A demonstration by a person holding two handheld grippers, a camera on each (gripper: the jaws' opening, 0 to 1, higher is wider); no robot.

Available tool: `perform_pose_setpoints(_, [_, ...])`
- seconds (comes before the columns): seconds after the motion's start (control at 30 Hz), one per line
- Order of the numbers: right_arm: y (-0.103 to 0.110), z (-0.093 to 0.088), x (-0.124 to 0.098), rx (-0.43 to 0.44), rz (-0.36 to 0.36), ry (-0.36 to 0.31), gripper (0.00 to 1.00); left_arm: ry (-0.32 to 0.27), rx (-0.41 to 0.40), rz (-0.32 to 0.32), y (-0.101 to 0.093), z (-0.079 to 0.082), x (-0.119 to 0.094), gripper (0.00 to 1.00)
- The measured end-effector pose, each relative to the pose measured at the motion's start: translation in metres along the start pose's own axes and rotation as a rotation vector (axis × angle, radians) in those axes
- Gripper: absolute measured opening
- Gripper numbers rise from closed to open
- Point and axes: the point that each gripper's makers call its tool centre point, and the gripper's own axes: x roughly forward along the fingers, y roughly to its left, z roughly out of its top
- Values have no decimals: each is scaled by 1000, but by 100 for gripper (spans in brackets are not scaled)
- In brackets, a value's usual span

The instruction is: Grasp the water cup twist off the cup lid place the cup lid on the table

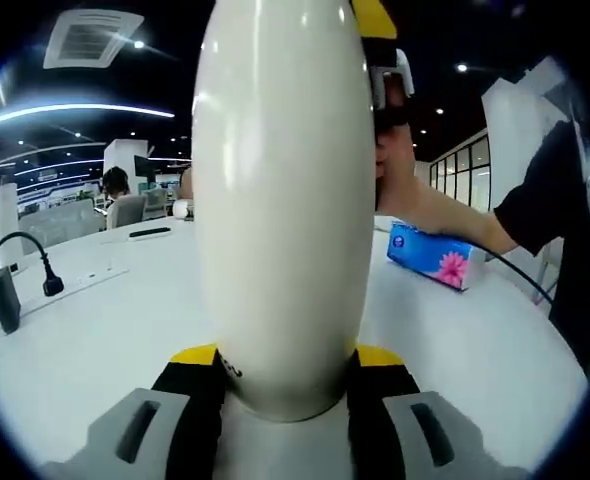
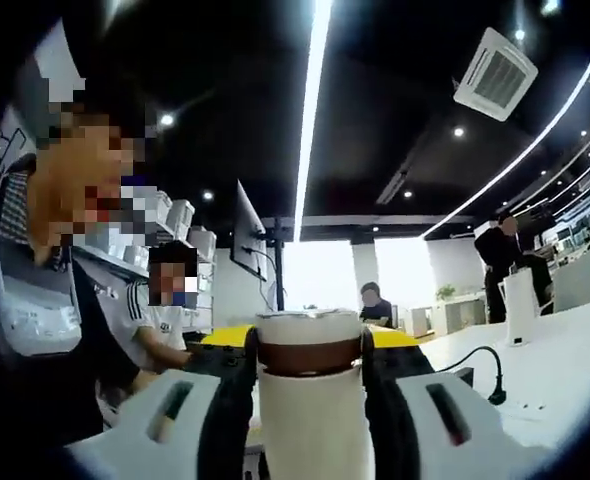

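Observation:
The water cup [image 1: 280, 200] is a tall, smooth white body standing upright above the white table [image 1: 495, 350]. My left gripper [image 1: 285, 362] is shut on its lower part, with a yellow-and-black jaw pressed against each side. At the cup's top, my right gripper [image 1: 383, 60] comes in from the right, held by a person's hand. In the right gripper view, the cup's top end [image 2: 308, 345] is a white lid above a brown band. My right gripper [image 2: 310, 362] is shut on it, with both jaws tight against the band.
A blue tissue box [image 1: 430, 255] lies on the table to the right, under the person's forearm [image 1: 445, 215]. A power strip with a black plug [image 1: 50, 285] and a dark adapter [image 1: 3, 300] sit at the left. People sit at desks behind.

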Motion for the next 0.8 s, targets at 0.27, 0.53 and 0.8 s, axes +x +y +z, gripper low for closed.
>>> perform_pose_setpoints(0.27, [-3,-6,3,-56,-113,27,53,-1,1,-1,0,0,0,50])
perform_pose_setpoints(0.53, [2,13,-4,-147,-276,-18,55,-1,0,3,-1,0,-1,50])
perform_pose_setpoints(0.8, [-6,9,-16,-241,-535,37,59,-2,-1,5,-2,0,-2,50])
